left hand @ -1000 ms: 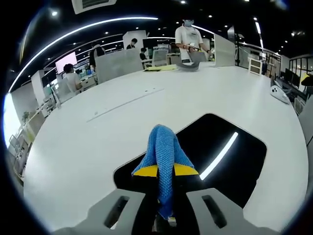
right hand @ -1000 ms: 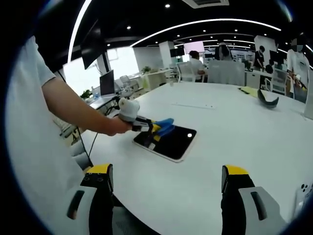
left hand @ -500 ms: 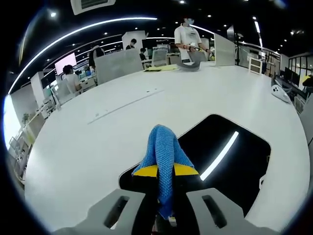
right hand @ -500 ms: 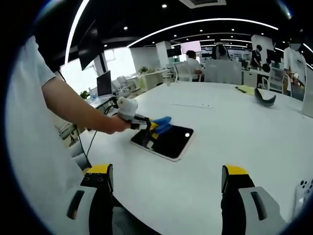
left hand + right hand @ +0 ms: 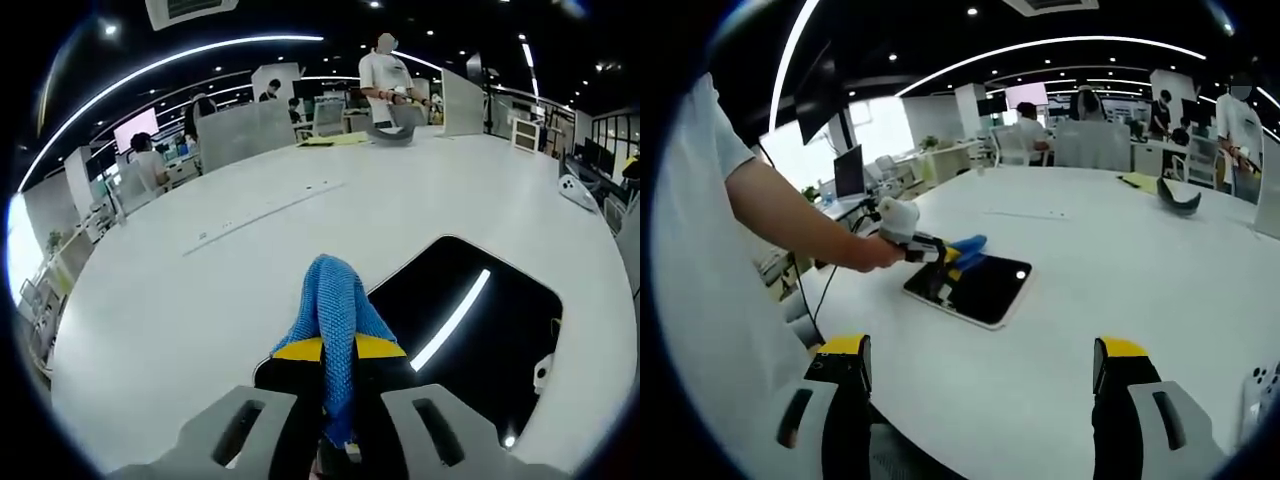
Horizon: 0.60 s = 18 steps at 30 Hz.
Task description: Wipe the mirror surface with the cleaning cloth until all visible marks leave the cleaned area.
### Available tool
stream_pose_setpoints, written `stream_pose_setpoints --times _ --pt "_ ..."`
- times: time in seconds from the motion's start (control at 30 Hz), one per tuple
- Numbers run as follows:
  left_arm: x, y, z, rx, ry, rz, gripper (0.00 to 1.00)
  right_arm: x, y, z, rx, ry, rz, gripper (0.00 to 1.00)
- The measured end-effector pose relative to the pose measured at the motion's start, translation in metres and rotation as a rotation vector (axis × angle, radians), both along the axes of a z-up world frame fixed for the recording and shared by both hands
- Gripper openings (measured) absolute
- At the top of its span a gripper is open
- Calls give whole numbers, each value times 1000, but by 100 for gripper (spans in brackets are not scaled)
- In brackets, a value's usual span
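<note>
While the left gripper (image 5: 338, 372) pinches the blue cleaning cloth (image 5: 334, 320) over the dark mirror's (image 5: 480, 330) near edge, mirror flat on the white desk (image 5: 200, 290), right gripper (image 5: 980, 385) spread wide, well apart.

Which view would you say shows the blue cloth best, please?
The left gripper view: the cloth sits close up, clamped between the left gripper jaws over the mirror. In the right gripper view it is a small blue patch at the mirror's edge.

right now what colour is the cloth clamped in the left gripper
Blue, a knitted-looking cleaning cloth, clearest in the left gripper view.
</note>
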<state>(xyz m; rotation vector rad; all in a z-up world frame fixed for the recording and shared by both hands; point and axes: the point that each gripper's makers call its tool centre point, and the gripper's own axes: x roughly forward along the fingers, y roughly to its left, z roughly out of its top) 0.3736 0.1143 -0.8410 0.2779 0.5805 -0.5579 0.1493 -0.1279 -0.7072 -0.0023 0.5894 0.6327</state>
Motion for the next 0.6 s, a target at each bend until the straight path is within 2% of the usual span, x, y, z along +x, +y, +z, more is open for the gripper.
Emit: stream_pose_setpoints --times 0.6 --pt "13 4 0 -7 -3 17 7 1 -3 -4 -6 13 -19 91"
